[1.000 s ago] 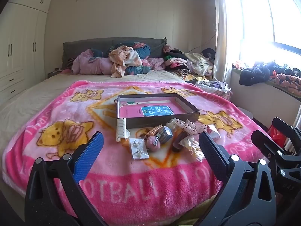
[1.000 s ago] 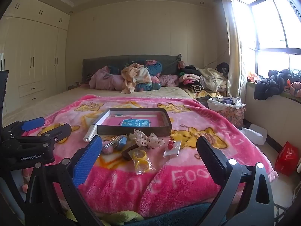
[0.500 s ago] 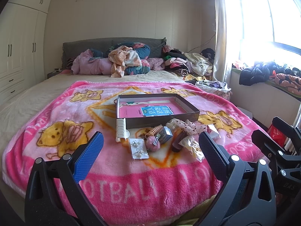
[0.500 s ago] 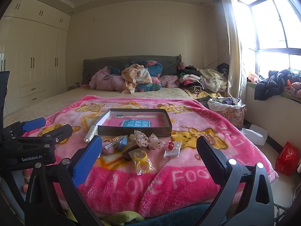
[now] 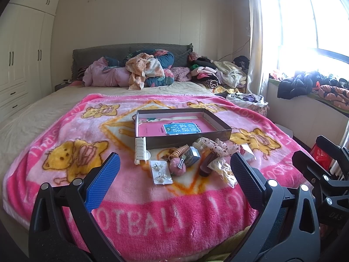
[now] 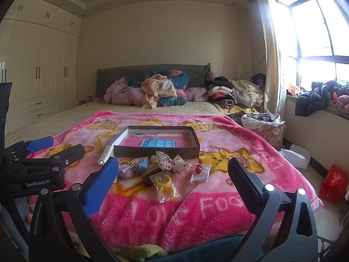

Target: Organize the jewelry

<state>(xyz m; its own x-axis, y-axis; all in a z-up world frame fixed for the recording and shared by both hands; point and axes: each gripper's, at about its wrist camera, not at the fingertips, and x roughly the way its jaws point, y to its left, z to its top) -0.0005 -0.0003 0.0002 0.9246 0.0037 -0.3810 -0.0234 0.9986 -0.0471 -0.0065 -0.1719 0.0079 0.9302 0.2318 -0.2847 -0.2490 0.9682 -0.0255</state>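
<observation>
A shallow dark box (image 5: 187, 136) (image 6: 157, 150) with a pink book inside lies on the pink blanket. In front of it sit a white comb (image 5: 140, 150), an earring card (image 5: 161, 172), a pink pompom (image 5: 177, 167), a coiled hair tie (image 5: 177, 151), a small blue box (image 6: 141, 166), a spotted bow (image 6: 172, 162), a bag of yellow rings (image 6: 164, 185) and a bag with red beads (image 6: 199, 171). My left gripper (image 5: 174, 179) hangs open before the pile, holding nothing. My right gripper (image 6: 173, 180) is open too, also short of the items.
The pink blanket (image 5: 65, 131) covers the foot of the bed. Piled clothes (image 5: 148, 72) lie at the headboard. A wardrobe (image 6: 39, 76) stands left, a window sill with clothes (image 6: 316, 98) right. A laundry basket (image 6: 264, 124) and a red bag (image 6: 332, 185) sit on the floor.
</observation>
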